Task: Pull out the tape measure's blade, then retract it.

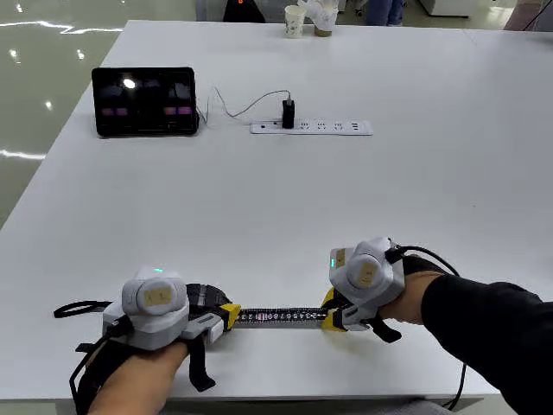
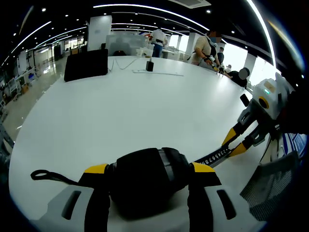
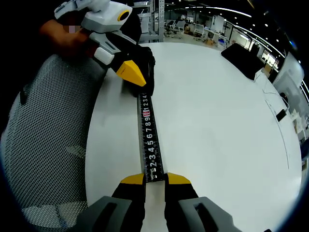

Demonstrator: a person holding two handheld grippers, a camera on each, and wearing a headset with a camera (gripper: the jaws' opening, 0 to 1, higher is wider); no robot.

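Tape measure (image 2: pixel 145 186) rests on the white table (image 1: pixel 346 190), its case clamped in the left gripper (image 2: pixel 149 169). The blade (image 3: pixel 148 135) runs out to the right gripper (image 3: pixel 155 180), which is closed on its tip.

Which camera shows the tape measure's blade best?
The right gripper view: the blade runs up from the right gripper, numerals readable. The head view shows a short strip; the left gripper view, a sliver beyond the case.
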